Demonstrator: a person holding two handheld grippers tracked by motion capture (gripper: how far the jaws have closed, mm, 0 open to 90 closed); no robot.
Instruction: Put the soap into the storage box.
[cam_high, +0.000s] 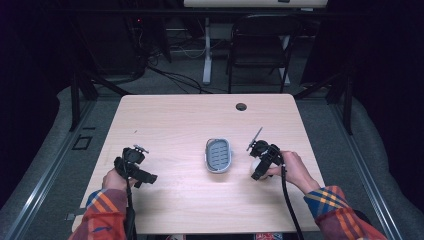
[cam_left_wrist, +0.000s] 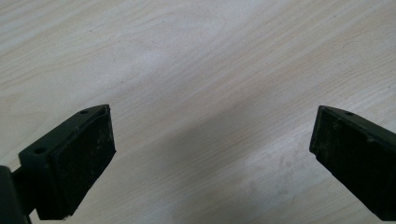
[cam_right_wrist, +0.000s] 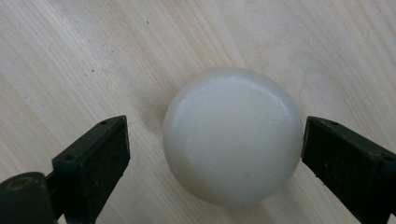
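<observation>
White and rounded, a bar of soap (cam_right_wrist: 232, 136) lies on the wooden table (cam_high: 175, 120) between the spread jaws of the right gripper (cam_right_wrist: 215, 158). One jaw sits at its edge, though contact cannot be made out; the other stands off with a gap. From the high view the gripper covers most of the soap, leaving a pale sliver. Just to its left sits a grey soap dish (cam_high: 218, 155), well apart from the left gripper (cam_left_wrist: 212, 154), whose jaws hang wide apart over bare wood.
</observation>
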